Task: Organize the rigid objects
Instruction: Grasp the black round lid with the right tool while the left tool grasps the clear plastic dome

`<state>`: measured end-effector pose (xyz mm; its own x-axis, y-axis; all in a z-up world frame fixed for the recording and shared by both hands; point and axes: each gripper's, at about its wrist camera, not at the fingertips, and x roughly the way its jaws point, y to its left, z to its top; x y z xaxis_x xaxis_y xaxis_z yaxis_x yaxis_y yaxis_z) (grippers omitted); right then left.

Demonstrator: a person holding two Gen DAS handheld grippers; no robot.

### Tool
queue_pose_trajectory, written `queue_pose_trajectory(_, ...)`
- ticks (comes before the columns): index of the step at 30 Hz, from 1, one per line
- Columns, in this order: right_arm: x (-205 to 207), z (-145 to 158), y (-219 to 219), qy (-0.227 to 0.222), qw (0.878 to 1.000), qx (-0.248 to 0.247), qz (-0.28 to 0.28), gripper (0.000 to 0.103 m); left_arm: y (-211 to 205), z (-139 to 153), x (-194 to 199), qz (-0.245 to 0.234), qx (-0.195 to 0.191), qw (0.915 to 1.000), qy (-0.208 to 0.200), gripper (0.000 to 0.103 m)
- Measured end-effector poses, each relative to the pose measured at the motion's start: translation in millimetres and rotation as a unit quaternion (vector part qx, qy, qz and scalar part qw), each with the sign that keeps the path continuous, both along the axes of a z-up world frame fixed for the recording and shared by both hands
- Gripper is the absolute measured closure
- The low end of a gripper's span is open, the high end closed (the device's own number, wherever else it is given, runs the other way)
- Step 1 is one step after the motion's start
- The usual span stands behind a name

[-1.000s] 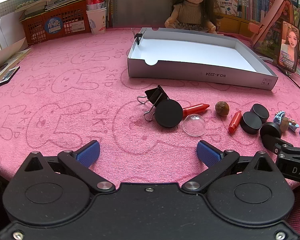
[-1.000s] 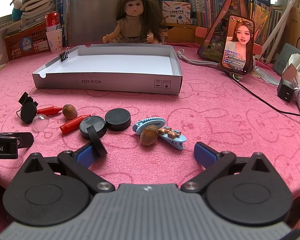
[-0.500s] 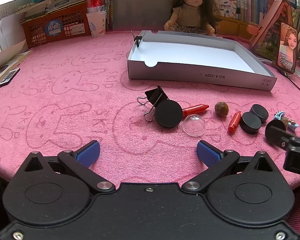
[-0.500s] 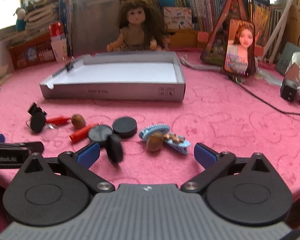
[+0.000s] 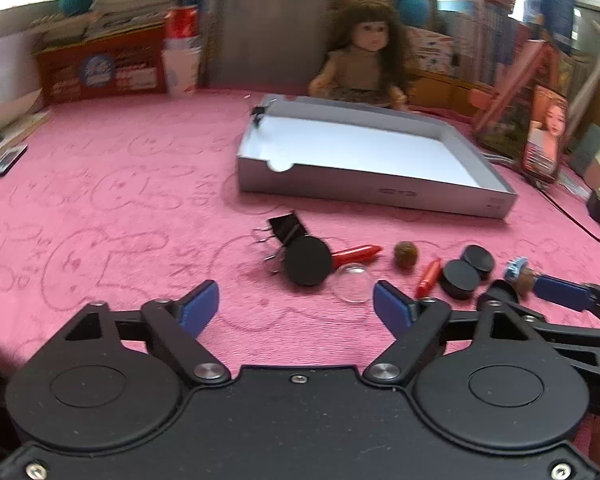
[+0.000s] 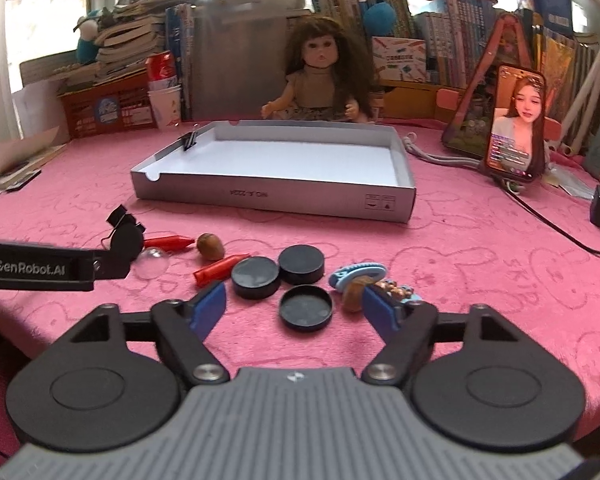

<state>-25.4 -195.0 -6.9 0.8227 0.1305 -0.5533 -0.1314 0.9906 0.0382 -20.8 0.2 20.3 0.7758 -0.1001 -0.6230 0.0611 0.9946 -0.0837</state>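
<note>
I hold my right gripper (image 6: pixel 294 306) low by the table's near edge, fingers wide and empty around the upturned black cap (image 6: pixel 306 306), to lift it into the grey tray (image 6: pixel 272 198) behind, while my left gripper (image 5: pixel 296 307) hangs wide, holding nothing.

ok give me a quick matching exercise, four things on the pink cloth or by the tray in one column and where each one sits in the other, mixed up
Things:
1. small binder clip
2. open black lid
3. clear dome
4. phone

Places:
A. between the right gripper's open fingers
B. clipped on the grey tray's left wall
C. propped upright, right of the tray
D. by the left gripper's arm, left of the red crayons

Pairs: 1-B, 2-A, 3-D, 4-C
</note>
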Motion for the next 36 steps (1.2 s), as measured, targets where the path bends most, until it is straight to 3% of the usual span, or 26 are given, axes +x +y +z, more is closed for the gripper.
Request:
queue_pose_trajectory(5,1,-2,1,0.014,1.000,0.004,0.004,0.045,-15,1,-5,-0.045,0.003,0.9990,-0.007,0.046)
queue_pose_trajectory(7,2,-3,1,0.017,1.000,0.004,0.001,0.049,-19,0,-5,-0.062,-0.003,0.9980,-0.003,0.061)
queue_pose_trajectory(14,5,-5,-2,0.024,1.000,0.005,-0.004,0.056,-26,-3,7,-0.067,-0.001,0.9977,0.000,0.064)
queue_pose_trajectory(17,7,-5,-2,0.024,1.000,0.003,-0.004,0.059,-27,-5,14,-0.071,-0.003,0.9975,0.004,0.080)
queue_pose_trajectory(27,10,-7,1,0.016,1.000,-0.012,-0.005,0.061,-28,-11,26,-0.065,-0.003,0.9979,-0.002,0.079)
queue_pose_trajectory(30,10,-7,3,0.014,1.000,-0.020,-0.004,0.066,-27,-13,28,-0.063,-0.005,0.9980,-0.002,0.076)
queue_pose_trajectory(36,14,-5,2,0.018,1.000,-0.007,-0.001,0.066,-28,-14,26,-0.061,0.000,0.9981,-0.008,0.077)
